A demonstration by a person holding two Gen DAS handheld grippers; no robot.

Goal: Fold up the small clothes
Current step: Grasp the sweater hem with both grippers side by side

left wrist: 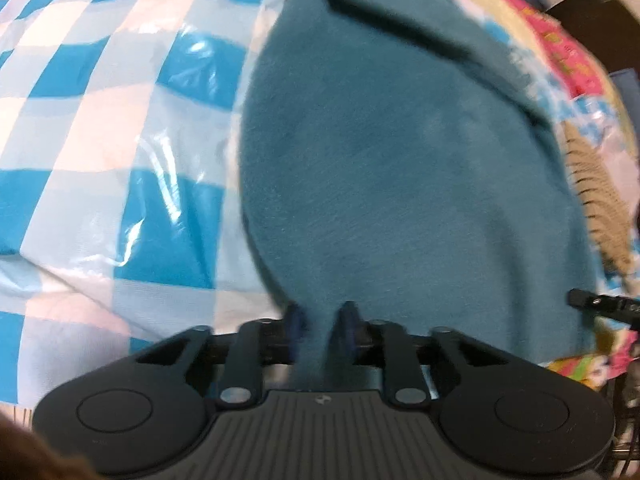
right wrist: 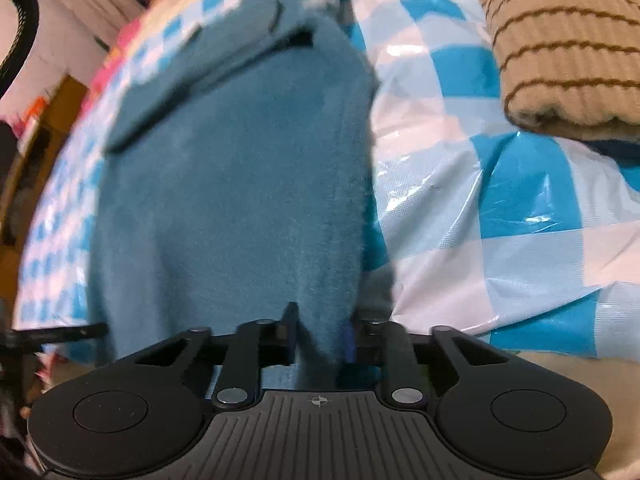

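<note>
A fuzzy teal garment (left wrist: pixel 400 152) lies spread on a blue-and-white checked plastic sheet (left wrist: pixel 100 120). Its near edge runs up between the fingers of my left gripper (left wrist: pixel 322 320), which is shut on the cloth. In the right wrist view the same teal garment (right wrist: pixel 240 184) fills the middle, with a folded flap and a dark slit near its far end. My right gripper (right wrist: pixel 320 320) is likewise shut on a bunched part of its near edge. The other gripper's black tip (left wrist: pixel 600 304) shows at the right edge of the left wrist view.
A folded tan garment with brown stripes (right wrist: pixel 568 40) lies at the far right on the checked sheet (right wrist: pixel 500 220); it also shows as a striped tan cloth (left wrist: pixel 596 196). A colourful printed cloth (left wrist: pixel 560 48) borders the sheet. Dark furniture stands beyond.
</note>
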